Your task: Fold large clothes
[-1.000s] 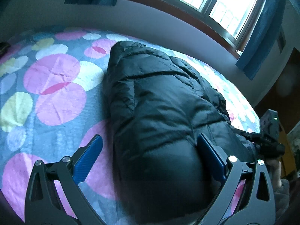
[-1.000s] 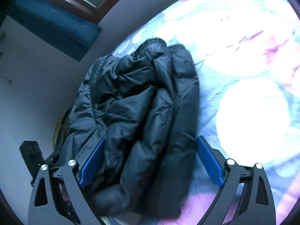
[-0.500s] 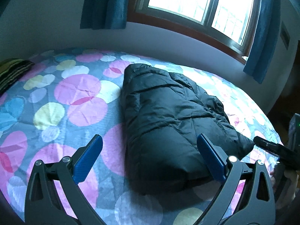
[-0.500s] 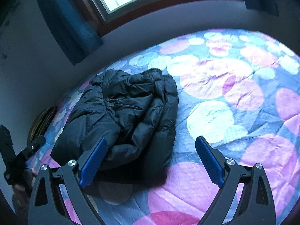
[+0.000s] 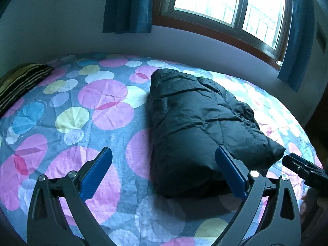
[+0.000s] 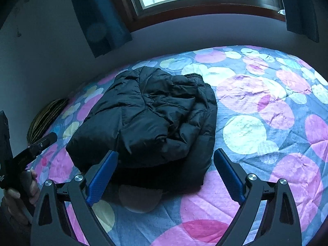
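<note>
Both claws pulled back and up since a second ago: left claw (image 5: pixel 162 172) and right claw (image 6: pixel 164 170) agape, empty; jacket (image 5: pixel 196 127) lies folded ahead on bed (image 5: pixel 61 110) — fold looks done

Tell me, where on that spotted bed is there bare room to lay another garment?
Two bare patches: between the striped pillow and the folded black jacket, and the bedspread on the jacket's other side. The near edge is crowded by the left claw and right claw.

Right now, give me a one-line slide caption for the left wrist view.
Folded black puffer jacket lies on the circle-patterned bedspread under the window; open left gripper holds nothing.
</note>
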`<state>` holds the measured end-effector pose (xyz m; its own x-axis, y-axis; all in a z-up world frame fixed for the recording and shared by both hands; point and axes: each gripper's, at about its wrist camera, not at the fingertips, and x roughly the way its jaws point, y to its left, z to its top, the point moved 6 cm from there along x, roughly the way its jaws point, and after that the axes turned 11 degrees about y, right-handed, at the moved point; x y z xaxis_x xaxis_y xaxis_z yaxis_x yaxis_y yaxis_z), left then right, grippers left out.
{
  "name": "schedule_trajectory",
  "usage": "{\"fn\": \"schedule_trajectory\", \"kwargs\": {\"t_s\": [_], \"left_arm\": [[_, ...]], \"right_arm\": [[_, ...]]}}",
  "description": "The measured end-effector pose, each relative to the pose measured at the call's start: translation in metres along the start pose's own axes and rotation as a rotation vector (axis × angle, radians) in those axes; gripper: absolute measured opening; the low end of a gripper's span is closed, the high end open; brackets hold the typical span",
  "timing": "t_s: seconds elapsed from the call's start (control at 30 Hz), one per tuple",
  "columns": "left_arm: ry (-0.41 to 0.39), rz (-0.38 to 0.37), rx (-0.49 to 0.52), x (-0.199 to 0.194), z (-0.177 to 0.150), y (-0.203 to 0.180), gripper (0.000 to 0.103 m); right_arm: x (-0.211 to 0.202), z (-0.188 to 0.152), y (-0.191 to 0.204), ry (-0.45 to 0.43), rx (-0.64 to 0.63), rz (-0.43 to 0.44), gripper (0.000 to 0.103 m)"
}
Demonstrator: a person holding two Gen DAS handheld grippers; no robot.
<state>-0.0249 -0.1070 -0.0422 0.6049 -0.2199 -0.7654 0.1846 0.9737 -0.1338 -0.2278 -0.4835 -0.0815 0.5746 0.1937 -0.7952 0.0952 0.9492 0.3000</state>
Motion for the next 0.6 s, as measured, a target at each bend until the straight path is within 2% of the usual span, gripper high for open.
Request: {"fn": "schedule_trajectory", "kwargs": {"t_s": [0.6], "left_arm": [[-0.036, 0.07, 0.034, -0.009, -0.004, -0.01, 0.1]], "right_arm": [[0.001, -0.003, 0.0, -0.003, -0.014, -0.033, 0.094]]}}
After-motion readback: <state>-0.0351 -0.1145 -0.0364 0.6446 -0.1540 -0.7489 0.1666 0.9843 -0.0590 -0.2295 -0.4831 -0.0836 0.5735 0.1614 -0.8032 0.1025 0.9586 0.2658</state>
